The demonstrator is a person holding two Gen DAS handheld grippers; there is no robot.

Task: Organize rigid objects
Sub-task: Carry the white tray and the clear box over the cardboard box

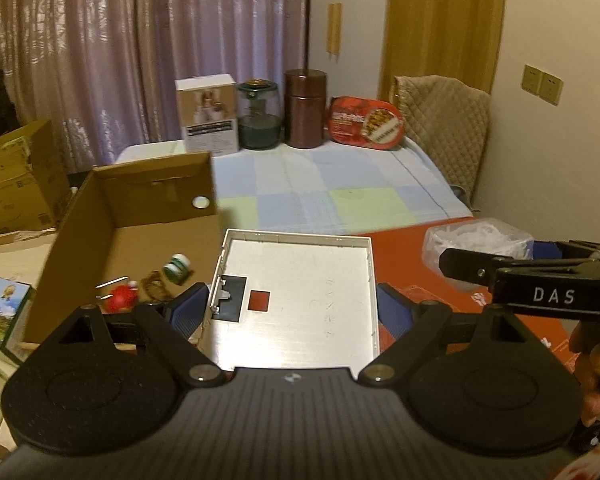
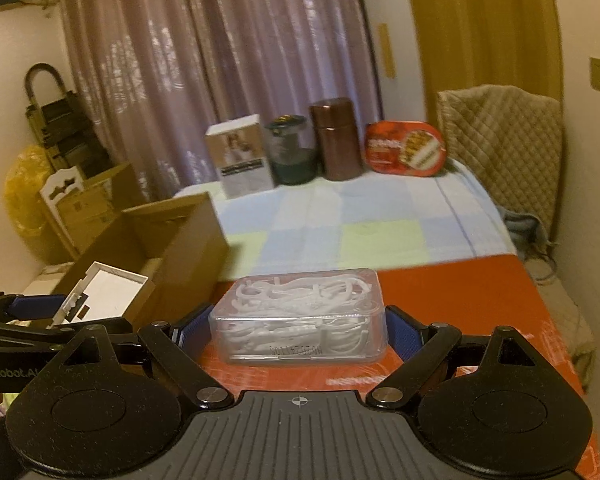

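Note:
My left gripper (image 1: pixel 294 312) is shut on a flat white square tray (image 1: pixel 300 296), its blue pads against both side walls, holding it beside the open cardboard box (image 1: pixel 100 216); the tray also shows in the right wrist view (image 2: pixel 108 292). In the box lie a red toy (image 1: pixel 120 300), a small green-white jar (image 1: pixel 177 267) and a brown tangle. My right gripper (image 2: pixel 298 330) has its blue pads against both ends of a clear plastic box of white pieces (image 2: pixel 300 316), which rests on the red mat (image 2: pixel 460 304). That box also shows in the left wrist view (image 1: pixel 476 244).
At the back of the checked blanket (image 1: pixel 320 184) stand a white carton (image 1: pixel 210 114), a glass jar (image 1: pixel 259 116), a brown canister (image 1: pixel 305 108) and a red tin (image 1: pixel 365 124). A quilted chair (image 1: pixel 444 120) stands right. More cardboard boxes are left.

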